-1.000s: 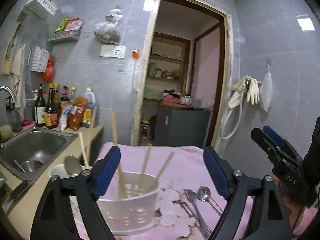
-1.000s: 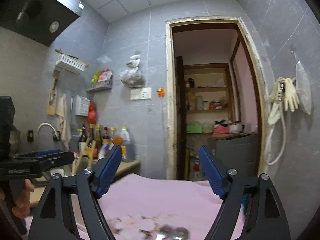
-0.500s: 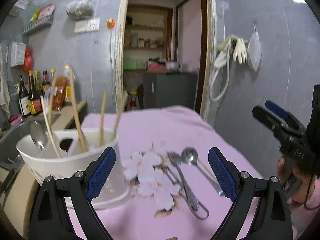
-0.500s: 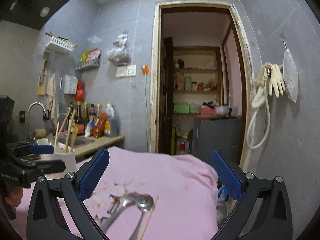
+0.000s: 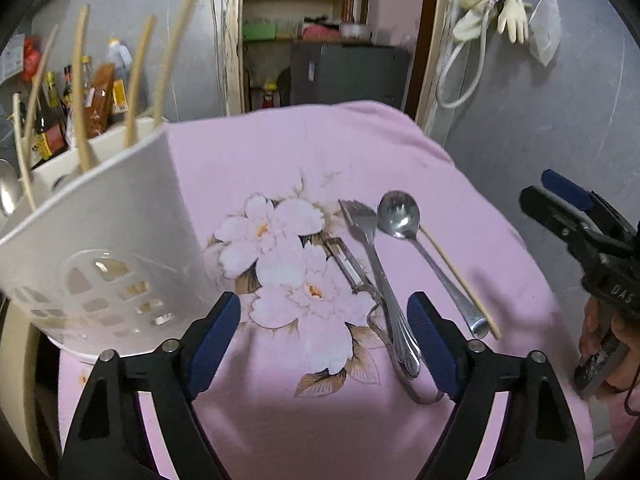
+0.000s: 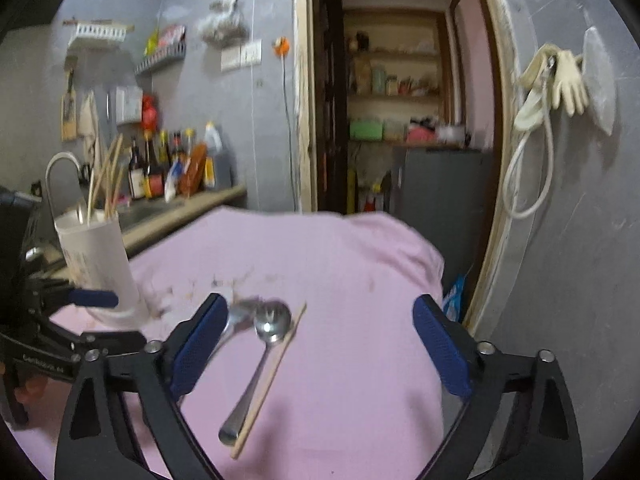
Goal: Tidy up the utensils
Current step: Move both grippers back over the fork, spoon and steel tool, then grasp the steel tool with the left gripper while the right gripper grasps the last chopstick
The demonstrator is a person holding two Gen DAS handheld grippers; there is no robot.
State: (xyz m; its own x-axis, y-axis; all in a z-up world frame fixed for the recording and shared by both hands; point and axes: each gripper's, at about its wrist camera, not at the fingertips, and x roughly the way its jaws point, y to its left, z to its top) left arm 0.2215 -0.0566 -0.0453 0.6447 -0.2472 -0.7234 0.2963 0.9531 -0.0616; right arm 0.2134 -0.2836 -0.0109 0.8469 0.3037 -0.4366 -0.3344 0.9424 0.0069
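Observation:
On the pink flowered cloth (image 5: 280, 152) lie a metal fork (image 5: 380, 276), a metal spoon (image 5: 420, 248), a peeler (image 5: 352, 272) and one wooden chopstick (image 5: 460, 280). A white utensil holder (image 5: 100, 232) with several chopsticks stands at the left. My left gripper (image 5: 324, 332) hovers over the cloth near the fork's handle, jaws closing, nothing between them. My right gripper (image 6: 316, 344) hangs above the spoon (image 6: 260, 356) and chopstick (image 6: 272, 376), jaws closing but wide apart and touching nothing. It also shows in the left wrist view, right gripper (image 5: 580, 232) at the right edge.
A counter with sauce bottles (image 6: 168, 164) and a sink tap (image 6: 60, 172) runs along the left. Behind the table is an open doorway (image 6: 400, 100) with shelves. Rubber gloves (image 6: 560, 84) and a hose hang on the right wall. The cloth falls off at the table's far edge.
Both grippers have tilted down toward the table and come closer to the utensils. The holder has slid to the left of the left wrist view. Fork, spoon, peeler and chopstick have not moved.

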